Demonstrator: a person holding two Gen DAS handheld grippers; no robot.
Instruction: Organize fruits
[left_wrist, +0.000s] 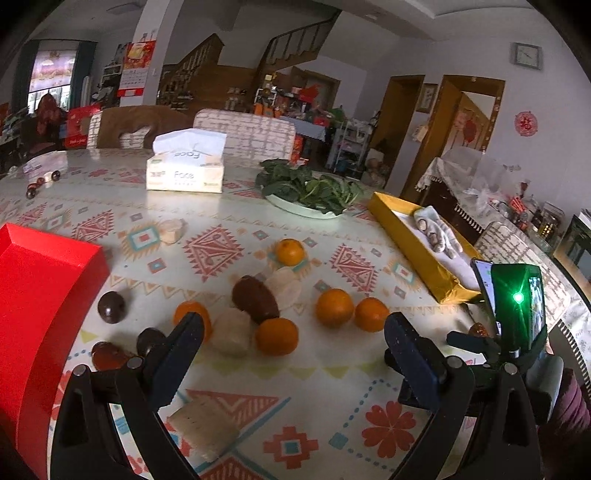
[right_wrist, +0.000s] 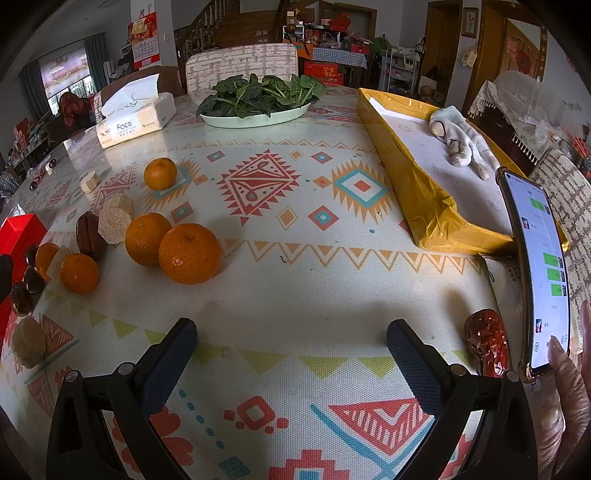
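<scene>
On table (right_wrist: 295, 288) | left hand-held gripper (left_wrist: 295, 328) agape, empty; right hand-held gripper (right_wrist: 291, 336) agape, empty | oranges (right_wrist: 189, 253) ahead

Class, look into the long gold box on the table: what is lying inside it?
Inside the gold box a pale soft toy lies on the white lining. The near wall hides the floor just behind it; nothing else shows.

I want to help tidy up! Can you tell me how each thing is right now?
left gripper: open, empty
right gripper: open, empty
phone: screen lit, propped upright
red box: open
gold box: open, cloth toy inside
tissue pack: opened, tissue sticking out
oranges: whole, unpeeled
</scene>
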